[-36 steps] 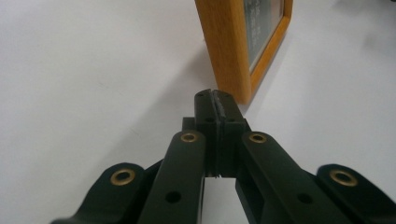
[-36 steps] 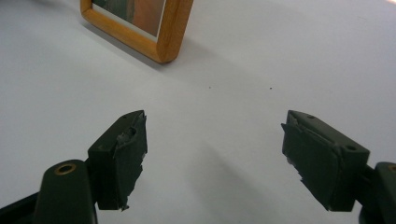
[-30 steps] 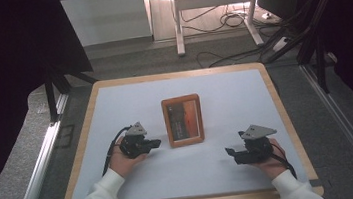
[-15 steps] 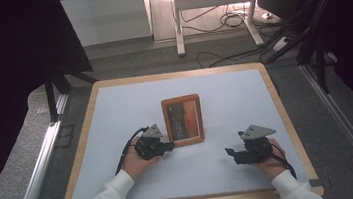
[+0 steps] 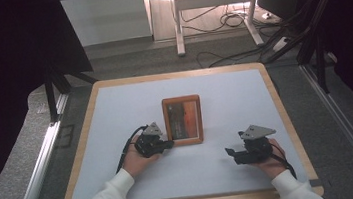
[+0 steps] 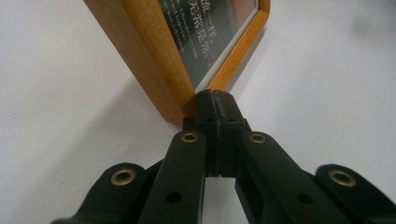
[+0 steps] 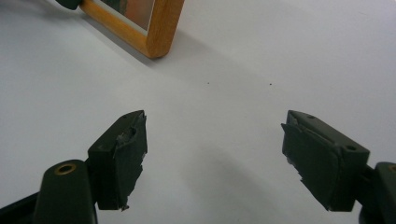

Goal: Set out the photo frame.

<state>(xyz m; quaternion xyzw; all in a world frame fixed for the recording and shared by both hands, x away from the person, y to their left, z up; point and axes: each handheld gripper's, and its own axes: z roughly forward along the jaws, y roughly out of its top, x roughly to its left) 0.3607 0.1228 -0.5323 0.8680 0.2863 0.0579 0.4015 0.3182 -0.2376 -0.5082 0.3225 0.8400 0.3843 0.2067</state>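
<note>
A wooden picture frame (image 5: 183, 120) with a dark and orange picture lies flat in the middle of the white table. My left gripper (image 5: 169, 143) is shut, its tips at the frame's near left corner. In the left gripper view the closed jaws touch that corner of the picture frame (image 6: 154, 56), with nothing between them (image 6: 215, 100). My right gripper (image 5: 230, 152) rests on the table to the right of the frame and points left. In the right gripper view its jaws stand wide apart over bare table (image 7: 215, 135), with a corner of the frame (image 7: 159, 28) ahead.
The white table top (image 5: 115, 111) has a wooden border (image 5: 281, 112). Beyond the far edge are grey floor, desk legs (image 5: 177, 24) and cables (image 5: 236, 19). Metal rails (image 5: 36, 166) run along both sides.
My left gripper has slid right across the table until its shut tips reach the frame's near left corner. The right gripper and the frame have stayed put.
</note>
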